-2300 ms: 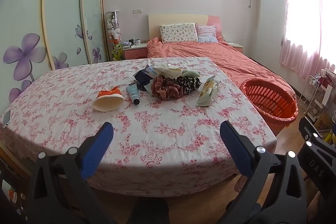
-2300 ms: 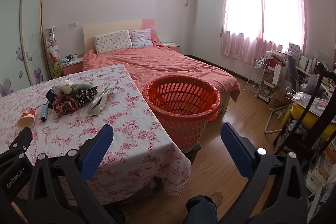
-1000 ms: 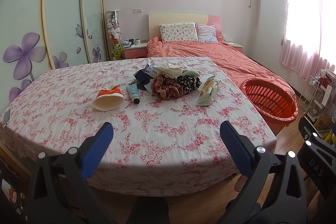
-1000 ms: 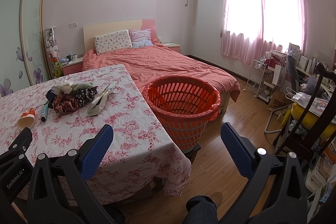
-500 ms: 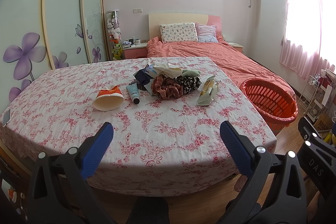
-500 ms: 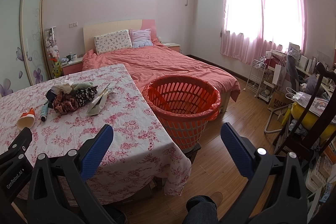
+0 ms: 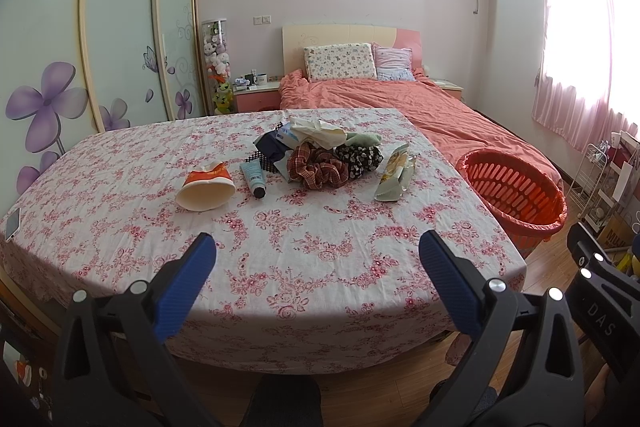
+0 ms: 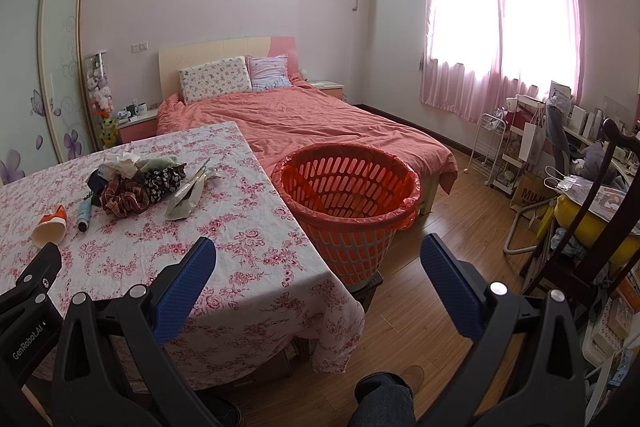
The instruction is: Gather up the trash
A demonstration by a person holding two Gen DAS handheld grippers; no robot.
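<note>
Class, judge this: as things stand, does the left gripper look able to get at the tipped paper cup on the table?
Probably yes. The left gripper is open and holds nothing, and only bare tablecloth lies between it and the paper cup, which lies apart from the tube.

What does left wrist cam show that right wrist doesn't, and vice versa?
Left wrist only: a phone at the table's left edge, and the full wardrobe doors.

Right wrist only: the whole curtained window, the white rack, cluttered chair and the person's shoe.

Both: floral table, tipped paper cup, blue tube, scrunchie pile, snack wrapper, orange basket, bed. Left claw and right claw are open, holding nothing.
</note>
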